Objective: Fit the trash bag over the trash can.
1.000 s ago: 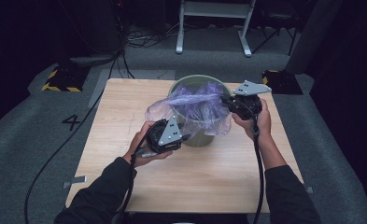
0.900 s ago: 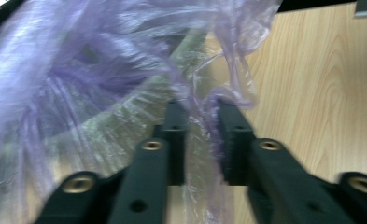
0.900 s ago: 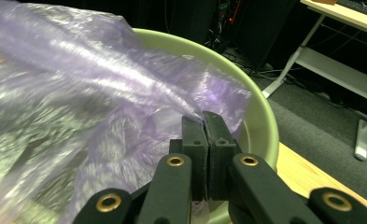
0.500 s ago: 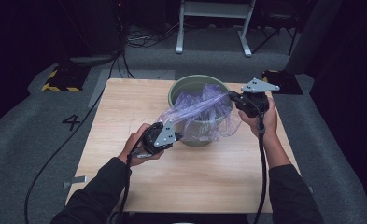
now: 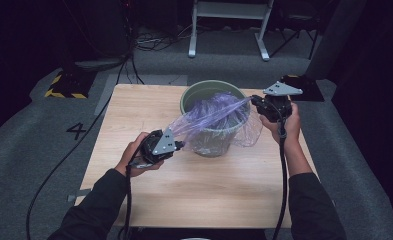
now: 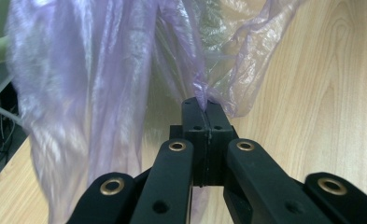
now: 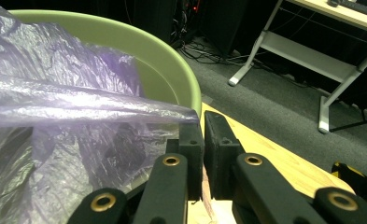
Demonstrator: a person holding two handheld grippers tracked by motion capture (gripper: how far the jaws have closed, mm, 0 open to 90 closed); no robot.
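While stretched taut above a green bin [image 5: 211, 92], a thin purple plastic bag [image 5: 211, 112] ran between two hand-held tools on a pale wooden bench [image 5: 134, 110]. Its lower part hung inside the bin and spilled over the rim on the side nearer the right tool. The left tool [image 5: 180, 144], low and toward the near edge of the bench, had its jaws pressed together on a pinched corner of the film; in the left gripper view the plastic [image 6: 102, 70] rose straight out of the closed pads [image 6: 195, 116] and billowed away from them. The right tool [image 5: 254, 100], beyond the bin's far right rim, gripped the opposite edge, its jaws all but shut with only a narrow slit between the pads [image 7: 216, 135] in the right gripper view, the film [image 7: 78, 107] drawn away to that tool's left over the bin [image 7: 172, 70]. A person's hands held both tools, cables trailing back along dark sleeves. Behind the bench lay grey carpet, a white metal frame [image 5: 229, 25] and loose cables.
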